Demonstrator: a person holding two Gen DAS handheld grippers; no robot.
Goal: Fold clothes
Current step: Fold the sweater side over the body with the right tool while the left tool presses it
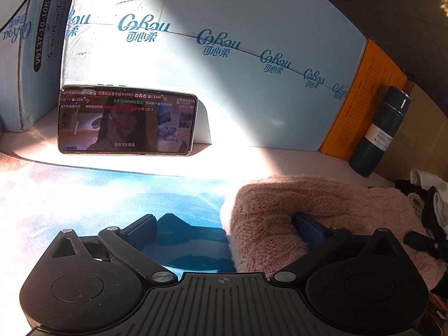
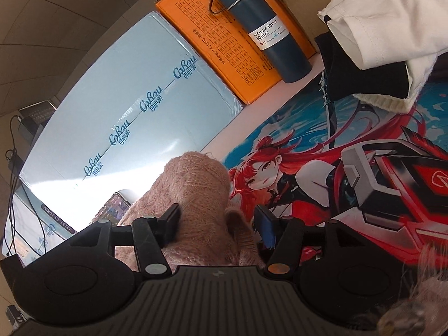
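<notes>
A fuzzy pink knit sweater lies bunched on the printed desk mat. My left gripper is open, and the sweater's folded edge sits between its fingers, against the right finger. In the right wrist view the sweater bulges up between the fingers of my right gripper, which is open around it. More pink knit shows at the lower right corner.
A pile of white and black clothes lies at the mat's far right. A dark blue vacuum bottle, an orange box and a large light-blue carton line the back. A phone playing video leans on the carton.
</notes>
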